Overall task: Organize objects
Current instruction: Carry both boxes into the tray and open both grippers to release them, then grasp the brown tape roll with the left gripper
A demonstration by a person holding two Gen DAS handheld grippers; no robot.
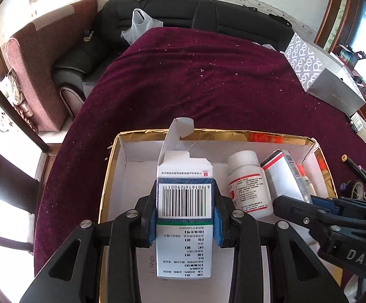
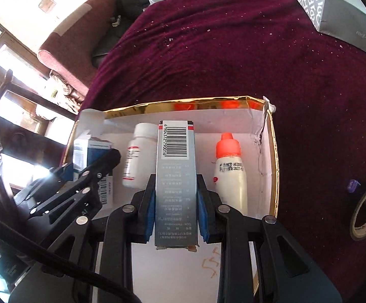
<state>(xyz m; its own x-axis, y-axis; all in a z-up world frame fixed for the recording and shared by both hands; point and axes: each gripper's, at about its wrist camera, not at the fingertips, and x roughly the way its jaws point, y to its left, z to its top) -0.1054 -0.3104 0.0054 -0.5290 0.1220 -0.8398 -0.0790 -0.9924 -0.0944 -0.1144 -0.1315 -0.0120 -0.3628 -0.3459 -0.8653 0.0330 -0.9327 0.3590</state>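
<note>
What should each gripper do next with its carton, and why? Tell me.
Probably lower both and let go. The left gripper clamps the white carton with its flap open, the right gripper the grey carton, both above the gold-rimmed box, where the white pill bottle and orange-capped bottle already lie.

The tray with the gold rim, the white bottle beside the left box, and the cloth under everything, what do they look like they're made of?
Tray: seemingly cardboard, matte white inside, shiny gold foil on the rim; one corner is torn.
White bottle: probably plastic, smooth opaque body, printed paper label.
Cloth: likely velvet-like fabric, deep maroon, with a fuzzy nap holding pale crumbs.
</note>
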